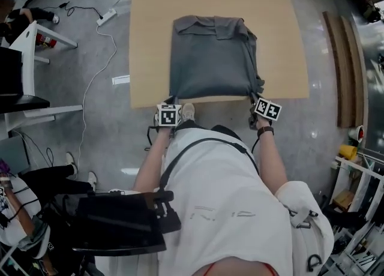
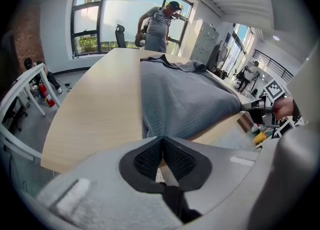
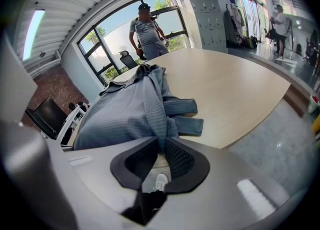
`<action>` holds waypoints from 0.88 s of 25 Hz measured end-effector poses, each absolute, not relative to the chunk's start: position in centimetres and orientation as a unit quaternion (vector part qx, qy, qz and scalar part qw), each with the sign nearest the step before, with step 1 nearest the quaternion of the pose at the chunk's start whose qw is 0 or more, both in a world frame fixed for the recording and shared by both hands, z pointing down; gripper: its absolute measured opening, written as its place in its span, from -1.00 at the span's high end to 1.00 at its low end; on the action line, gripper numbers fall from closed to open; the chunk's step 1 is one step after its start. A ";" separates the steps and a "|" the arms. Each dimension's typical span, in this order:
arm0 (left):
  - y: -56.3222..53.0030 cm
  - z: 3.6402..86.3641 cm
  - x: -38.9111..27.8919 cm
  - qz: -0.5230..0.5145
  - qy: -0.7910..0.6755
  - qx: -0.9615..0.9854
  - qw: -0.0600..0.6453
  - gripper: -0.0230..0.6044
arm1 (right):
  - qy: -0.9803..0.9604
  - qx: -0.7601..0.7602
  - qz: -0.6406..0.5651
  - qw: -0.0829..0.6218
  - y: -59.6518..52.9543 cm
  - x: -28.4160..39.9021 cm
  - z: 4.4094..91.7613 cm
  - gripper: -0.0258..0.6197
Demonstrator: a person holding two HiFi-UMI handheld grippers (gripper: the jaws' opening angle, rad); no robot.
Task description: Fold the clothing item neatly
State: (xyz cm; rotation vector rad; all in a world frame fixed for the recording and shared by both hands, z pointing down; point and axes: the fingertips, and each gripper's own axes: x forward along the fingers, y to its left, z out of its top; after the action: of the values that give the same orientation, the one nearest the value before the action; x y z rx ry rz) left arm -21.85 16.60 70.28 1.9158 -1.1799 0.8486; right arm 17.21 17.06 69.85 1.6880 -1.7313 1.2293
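Finding no legible word, number, brand name or sign in any view. Showing only black-and-white square code patterns, not letters, on the left marker cube (image 1: pixel 168 114) just below the near edge of the tabletop (image 1: pixel 150 41) in the head view, and again on the right marker cube (image 1: pixel 267 110) a little to the right of centre. Carrying a faint pale print across the person's white top (image 1: pixel 219 213) in the lower middle of the head view, too washed out for reading. Remaining too small and blurred elsewhere for making out any lettering.
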 end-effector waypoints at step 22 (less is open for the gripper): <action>32.8 52.0 -9.7 0.167 -0.519 0.797 0.259 0.92 | -0.831 0.440 0.336 0.051 34.0 10.1 54.7 0.90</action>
State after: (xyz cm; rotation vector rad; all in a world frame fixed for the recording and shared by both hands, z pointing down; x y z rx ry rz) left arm -9.70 32.81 51.99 2.1604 -1.4054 0.4538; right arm 10.15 33.97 54.69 1.3408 -2.5302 1.0216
